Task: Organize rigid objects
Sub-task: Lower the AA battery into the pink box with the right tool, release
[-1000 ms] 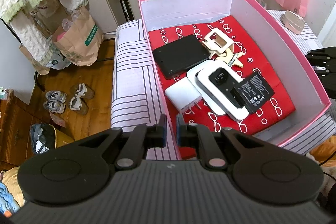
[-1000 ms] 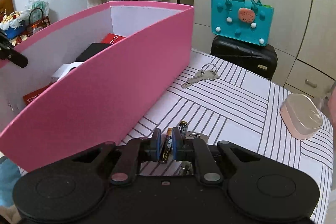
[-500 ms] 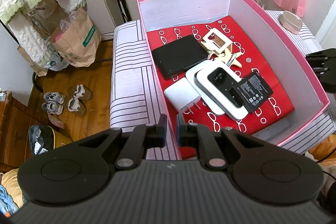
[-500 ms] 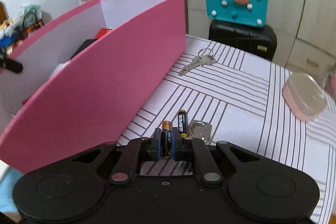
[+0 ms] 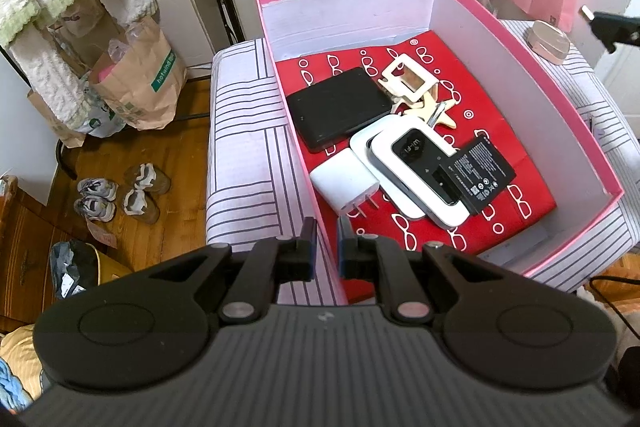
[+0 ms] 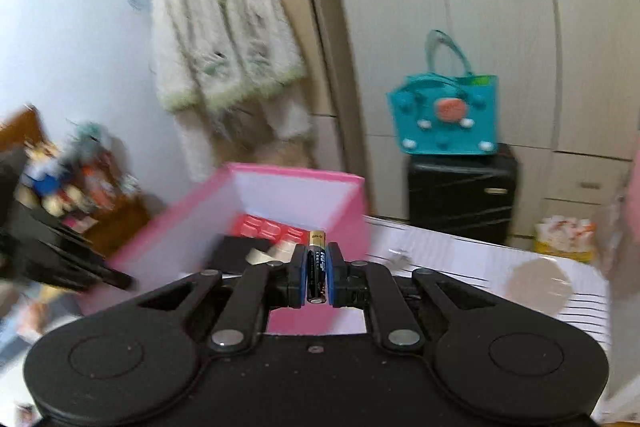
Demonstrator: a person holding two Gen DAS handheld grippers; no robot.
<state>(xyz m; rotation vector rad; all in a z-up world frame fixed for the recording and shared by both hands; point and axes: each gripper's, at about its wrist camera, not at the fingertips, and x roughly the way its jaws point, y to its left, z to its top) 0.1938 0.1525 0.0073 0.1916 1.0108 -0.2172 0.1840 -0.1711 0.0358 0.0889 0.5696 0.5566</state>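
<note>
Right gripper (image 6: 318, 277): raised, angled gently downward, pads clamped on a black battery (image 6: 317, 267) held above the pink box (image 6: 280, 177). Left gripper (image 5: 326, 247): pitched steeply down, clamped on the box's near wall. Box sits on the striped table (image 5: 244, 155).

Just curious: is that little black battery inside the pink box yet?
Not yet. The black battery is clamped in the right gripper, above the pink box.
</note>
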